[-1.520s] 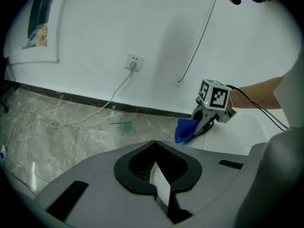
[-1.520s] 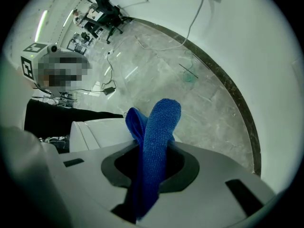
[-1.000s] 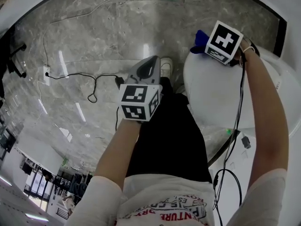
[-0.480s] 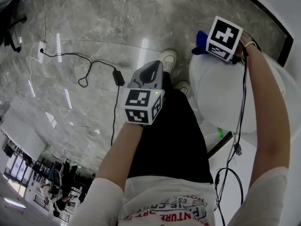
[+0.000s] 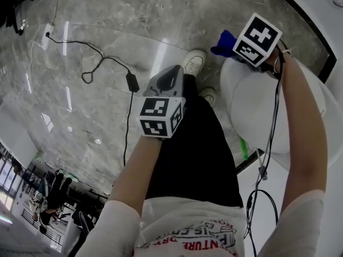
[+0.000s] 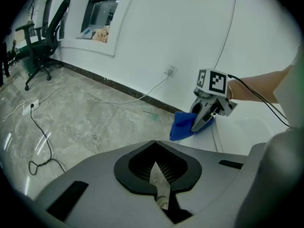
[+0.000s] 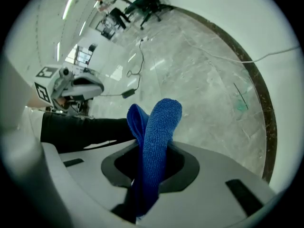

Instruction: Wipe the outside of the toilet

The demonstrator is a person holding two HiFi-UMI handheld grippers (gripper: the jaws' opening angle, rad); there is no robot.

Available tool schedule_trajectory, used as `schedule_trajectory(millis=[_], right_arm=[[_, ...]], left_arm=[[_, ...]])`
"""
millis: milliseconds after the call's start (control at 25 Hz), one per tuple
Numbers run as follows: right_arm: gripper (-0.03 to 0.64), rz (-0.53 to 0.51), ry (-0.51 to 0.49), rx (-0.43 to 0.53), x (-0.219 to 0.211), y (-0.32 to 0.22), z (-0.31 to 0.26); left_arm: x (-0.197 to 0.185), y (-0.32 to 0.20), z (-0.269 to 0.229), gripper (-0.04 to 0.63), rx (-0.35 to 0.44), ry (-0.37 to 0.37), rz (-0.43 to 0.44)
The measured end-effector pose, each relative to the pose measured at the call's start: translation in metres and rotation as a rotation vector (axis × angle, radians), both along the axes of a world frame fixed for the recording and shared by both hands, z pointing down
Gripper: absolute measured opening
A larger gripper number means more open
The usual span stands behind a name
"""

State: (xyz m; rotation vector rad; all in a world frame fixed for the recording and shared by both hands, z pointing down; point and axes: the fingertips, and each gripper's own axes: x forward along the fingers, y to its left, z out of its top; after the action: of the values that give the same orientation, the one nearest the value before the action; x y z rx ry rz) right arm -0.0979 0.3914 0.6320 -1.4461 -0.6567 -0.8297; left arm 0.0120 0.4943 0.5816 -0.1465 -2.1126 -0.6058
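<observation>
Grey marble floor, black power adapter and trailing cable left of the left gripper's jaws, office chair far ahead-left, possibly green tape beyond the right jaws.

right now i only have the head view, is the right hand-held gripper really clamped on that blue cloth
Observer: Yes, the right gripper view shows the right hand-held gripper shut on the blue cloth, with a fold sticking out past it.
Operator: anything in the left one
Observer: No, the left gripper view shows the left hand-held gripper shut and empty.
Operator: where's the cloth sitting
Observer: In the left gripper view, it is at the front edge of the toilet.
</observation>
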Motion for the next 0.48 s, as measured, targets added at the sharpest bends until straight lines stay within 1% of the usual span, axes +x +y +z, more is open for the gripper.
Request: schedule_trajectory(millis=[40, 80, 200, 240, 360, 480], right_arm=[[0.076, 0.044, -0.011, -0.024, -0.001, 0.005, -0.005], [0.077, 0.066, -0.042, -0.047, -0.004, 0.007, -0.008], [0.077, 0.073, -0.202, -0.112, -0.027, 0.007, -0.023], [0.077, 0.083, -0.233, -0.133, -0.033, 0.005, -0.032], [0.077, 0.174, -0.245, -0.199, -0.05, -0.006, -0.073], [0.077, 0.341, -0.277, -0.252, -0.075, -0.033, -0.119]], left_arm=[[0.004, 0.0, -0.002, 0.006, -0.004, 0.005, -0.004], [0.005, 0.0, -0.004, 0.006, -0.01, 0.007, -0.007], [-0.012, 0.005, -0.015, 0.006, -0.036, -0.015, -0.008], [-0.022, 0.005, -0.021, 0.006, -0.044, -0.029, -0.001], [-0.062, -0.006, -0.052, 0.006, -0.063, -0.068, 0.05], [-0.109, -0.036, -0.093, 0.006, -0.074, -0.12, 0.152]])
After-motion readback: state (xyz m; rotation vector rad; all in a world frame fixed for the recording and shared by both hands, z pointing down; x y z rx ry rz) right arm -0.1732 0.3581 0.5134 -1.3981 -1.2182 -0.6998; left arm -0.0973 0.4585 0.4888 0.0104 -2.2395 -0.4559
